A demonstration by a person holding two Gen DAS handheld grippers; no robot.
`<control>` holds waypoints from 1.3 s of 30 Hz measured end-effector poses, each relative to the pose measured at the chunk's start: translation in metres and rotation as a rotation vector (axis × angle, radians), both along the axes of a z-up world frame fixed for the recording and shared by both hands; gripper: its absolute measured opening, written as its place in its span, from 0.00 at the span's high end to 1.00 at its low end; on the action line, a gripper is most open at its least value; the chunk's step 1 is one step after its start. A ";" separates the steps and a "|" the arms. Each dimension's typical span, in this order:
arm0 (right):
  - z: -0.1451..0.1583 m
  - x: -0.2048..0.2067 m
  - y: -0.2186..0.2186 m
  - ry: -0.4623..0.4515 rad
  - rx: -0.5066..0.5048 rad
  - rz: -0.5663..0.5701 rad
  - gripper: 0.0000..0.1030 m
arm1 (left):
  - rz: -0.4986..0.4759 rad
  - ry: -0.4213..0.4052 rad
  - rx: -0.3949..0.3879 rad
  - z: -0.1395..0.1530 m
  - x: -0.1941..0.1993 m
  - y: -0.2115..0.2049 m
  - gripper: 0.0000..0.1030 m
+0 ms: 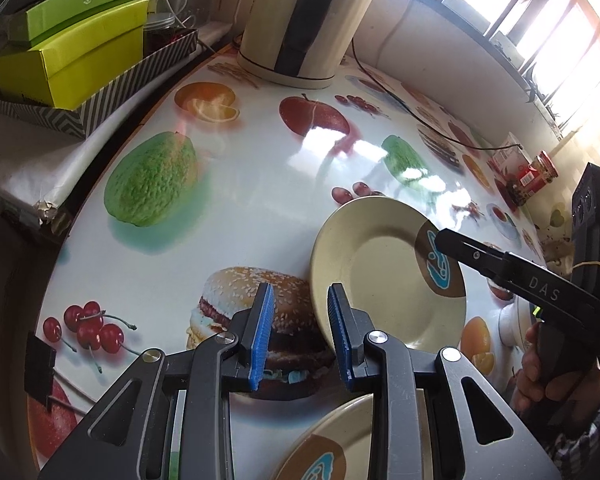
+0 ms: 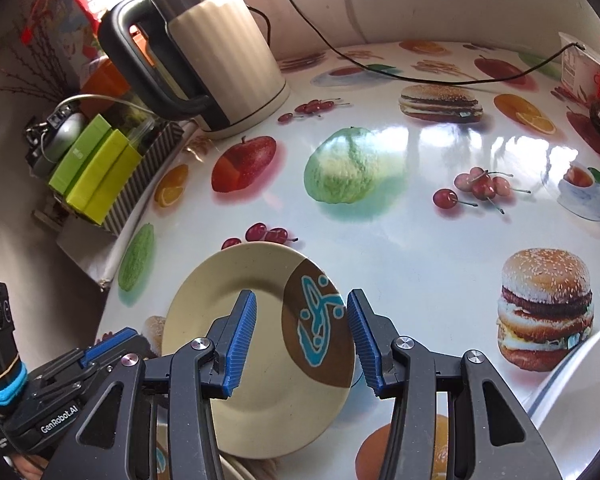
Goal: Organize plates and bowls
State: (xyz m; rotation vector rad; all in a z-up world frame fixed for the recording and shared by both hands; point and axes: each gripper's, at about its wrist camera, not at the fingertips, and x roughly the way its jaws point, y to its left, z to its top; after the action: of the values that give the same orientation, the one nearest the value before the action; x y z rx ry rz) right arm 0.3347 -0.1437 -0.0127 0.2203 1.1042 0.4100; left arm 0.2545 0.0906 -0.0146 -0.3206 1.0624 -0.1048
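Note:
A cream plate (image 1: pixel 376 264) with a brown patch and blue drawing lies tilted on the fruit-print table; it also shows in the right wrist view (image 2: pixel 256 344). My left gripper (image 1: pixel 300 336) is open, its right finger against the plate's near-left rim. My right gripper (image 2: pixel 300 340) is open and hovers over the plate's patterned side; in the left wrist view its finger (image 1: pixel 456 246) reaches over the brown patch. A second matching plate (image 1: pixel 324 452) lies under my left gripper. A white bowl (image 2: pixel 580 400) sits at the right edge.
A cream electric kettle (image 2: pixel 220 60) with a black cord stands at the back. Green boxes in a striped tray (image 1: pixel 80 60) sit beside the table's left edge. A red jar (image 1: pixel 540 172) and a carton (image 1: pixel 508 156) stand by the window.

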 end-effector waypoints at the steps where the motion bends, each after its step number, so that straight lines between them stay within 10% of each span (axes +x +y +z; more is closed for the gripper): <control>1: -0.001 0.001 0.000 0.001 -0.004 0.000 0.54 | 0.000 0.004 -0.002 -0.002 0.000 0.000 0.72; 39: -0.016 0.012 0.003 0.045 -0.007 0.003 0.65 | -0.003 0.034 -0.059 -0.018 0.006 -0.003 0.76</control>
State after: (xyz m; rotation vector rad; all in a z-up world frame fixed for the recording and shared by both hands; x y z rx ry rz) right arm 0.3470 -0.1412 -0.0283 0.2233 1.1497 0.4053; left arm 0.2610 0.0875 -0.0325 -0.3748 1.0948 -0.1342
